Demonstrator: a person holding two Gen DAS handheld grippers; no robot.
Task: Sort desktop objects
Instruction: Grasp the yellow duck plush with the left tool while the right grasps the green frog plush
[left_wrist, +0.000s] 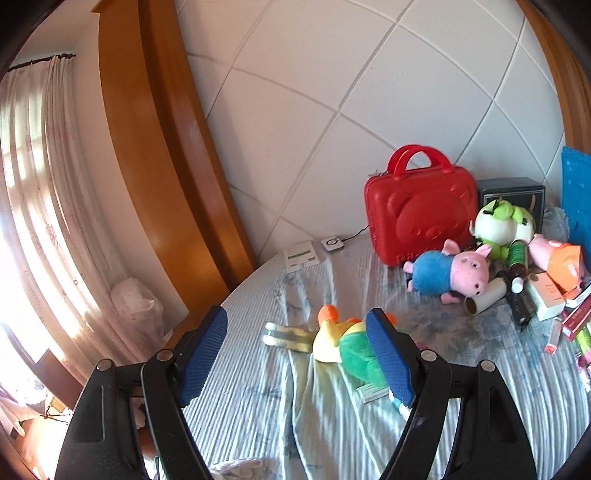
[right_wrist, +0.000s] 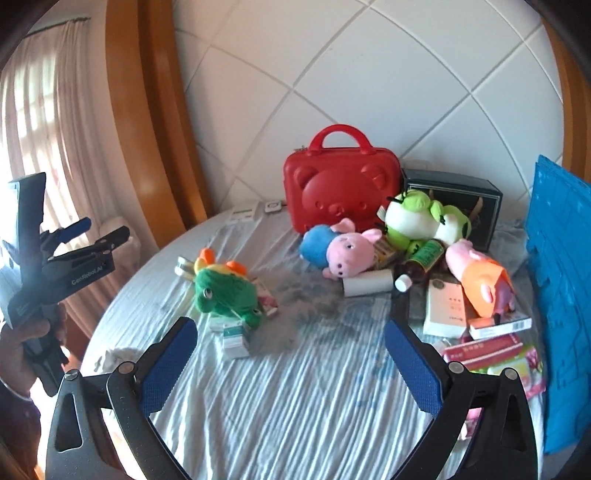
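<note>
My left gripper (left_wrist: 298, 314) is open over the left part of a round table, nothing between its blue pads (left_wrist: 203, 354). A green and yellow plush dinosaur (left_wrist: 351, 347) lies just behind its right finger. My right gripper (right_wrist: 290, 326) is also open and empty above the striped cloth (right_wrist: 295, 406). From that side the dinosaur (right_wrist: 225, 291) lies ahead to the left, on small boxes. Further back lie a blue-bodied pig plush (right_wrist: 340, 251), a green frog plush (right_wrist: 421, 218), an orange-dressed pig plush (right_wrist: 480, 284), a cardboard tube (right_wrist: 369, 284) and a brown bottle (right_wrist: 421, 262).
A red bear-faced case (right_wrist: 340, 192) and a dark box (right_wrist: 454, 199) stand against the tiled wall. Several flat boxes (right_wrist: 480, 347) pile up at the right beside a blue panel (right_wrist: 561, 277). A hand holds the left gripper (right_wrist: 107, 229) off the table's left edge.
</note>
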